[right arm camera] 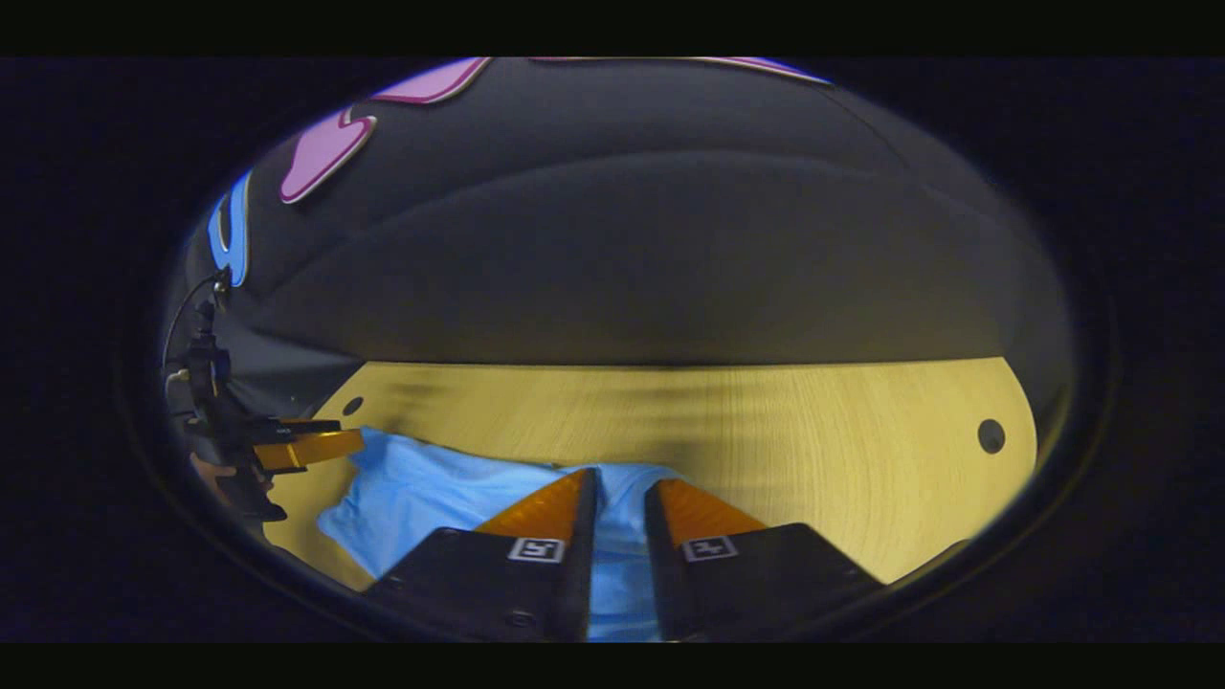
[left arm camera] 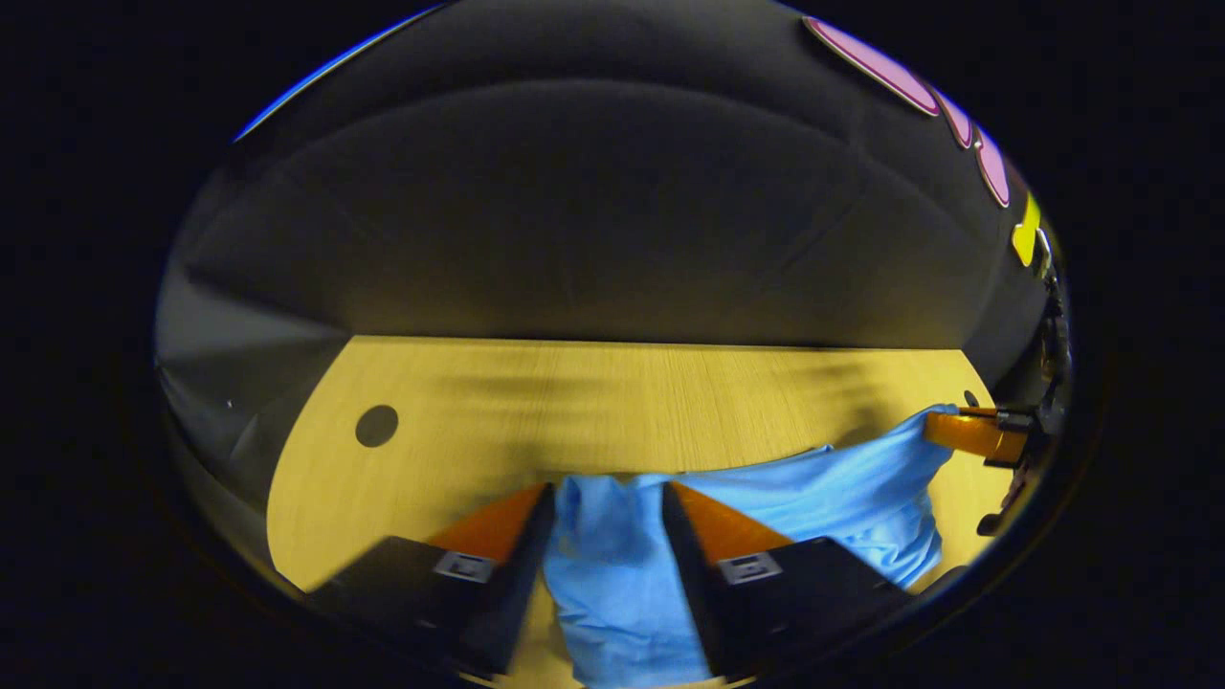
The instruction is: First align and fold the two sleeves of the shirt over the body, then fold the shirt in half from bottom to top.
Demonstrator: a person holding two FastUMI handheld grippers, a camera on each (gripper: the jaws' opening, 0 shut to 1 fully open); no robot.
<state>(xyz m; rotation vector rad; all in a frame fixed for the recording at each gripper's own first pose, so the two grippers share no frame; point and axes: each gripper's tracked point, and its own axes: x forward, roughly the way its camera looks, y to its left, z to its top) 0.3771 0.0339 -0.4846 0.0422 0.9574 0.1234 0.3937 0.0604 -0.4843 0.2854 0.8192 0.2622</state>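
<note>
A light blue shirt [left arm camera: 823, 498] hangs stretched between both grippers above the wooden table [left arm camera: 593, 402]. In the left gripper view, my left gripper [left arm camera: 608, 490] is shut on a bunched fold of the cloth, which fills the gap between its fingers. The right gripper [left arm camera: 967, 433] pinches the shirt's far end at the right edge. In the right gripper view, my right gripper [right arm camera: 622, 478] is shut on the shirt [right arm camera: 431, 498], with a narrow strip of cloth between its fingers. The left gripper [right arm camera: 311, 445] holds the other end at far left, a hand behind it.
The table has a round cable hole [left arm camera: 376, 426] towards its left end and another hole [right arm camera: 991, 436] towards the right end. Bare tabletop [right arm camera: 766, 431] stretches beyond the shirt up to the black cloth wall [left arm camera: 593, 211] at the back.
</note>
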